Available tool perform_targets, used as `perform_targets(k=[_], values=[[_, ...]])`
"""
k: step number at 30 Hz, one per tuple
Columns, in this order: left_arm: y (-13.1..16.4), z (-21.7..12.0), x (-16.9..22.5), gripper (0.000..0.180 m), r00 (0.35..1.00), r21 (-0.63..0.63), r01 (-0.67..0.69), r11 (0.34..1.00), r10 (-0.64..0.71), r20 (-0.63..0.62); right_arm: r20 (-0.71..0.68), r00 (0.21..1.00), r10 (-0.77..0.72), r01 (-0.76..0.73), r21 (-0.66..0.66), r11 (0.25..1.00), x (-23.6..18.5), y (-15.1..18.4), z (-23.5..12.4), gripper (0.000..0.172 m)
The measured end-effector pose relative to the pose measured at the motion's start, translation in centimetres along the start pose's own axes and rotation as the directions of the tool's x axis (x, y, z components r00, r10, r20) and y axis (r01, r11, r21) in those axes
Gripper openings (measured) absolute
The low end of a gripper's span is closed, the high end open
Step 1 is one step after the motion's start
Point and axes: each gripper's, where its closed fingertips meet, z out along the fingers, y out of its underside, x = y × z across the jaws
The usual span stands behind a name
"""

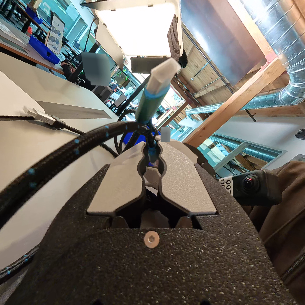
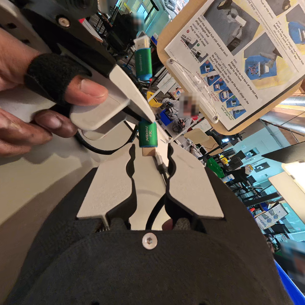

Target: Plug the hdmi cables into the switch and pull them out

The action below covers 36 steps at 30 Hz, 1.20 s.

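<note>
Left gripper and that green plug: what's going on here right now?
The left gripper is closed on the end of a green-sleeved cable plug with blue collars, where its black braided cable with blue flecks enters. In the right wrist view a person's hand works that gripper, and the plug's metal tip hangs between the right gripper's spread fingers, which do not touch it. A second matching green plug sticks up beyond. A grey connector lies on the white table.

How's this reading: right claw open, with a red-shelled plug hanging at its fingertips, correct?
Wrong on colour: the plug is green-shelled, not red, as the right wrist view shows. The right claw is indeed open, with the plug at its fingertips.
</note>
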Motion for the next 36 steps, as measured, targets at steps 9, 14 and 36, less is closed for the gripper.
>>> perform_targets(k=[9,14,36], values=[[0.5,0.6,0.1,0.013,1.000,-0.025,0.026,0.999,-0.026,-0.004,0.073,0.991,0.115,-0.119,0.051,0.992,-0.3,-0.8,-0.3,0.021],[0.4,0.6,-0.1,0.017,0.997,-0.011,0.078,0.997,-0.078,-0.012,0.107,0.980,0.166,-0.176,0.096,0.980,-0.2,-1.1,-0.4,0.021],[1.2,0.6,0.0,0.015,0.910,-0.053,0.390,0.919,-0.393,-0.132,0.157,0.984,0.089,-0.120,0.205,0.971,-0.4,-1.8,-0.9,0.019]])
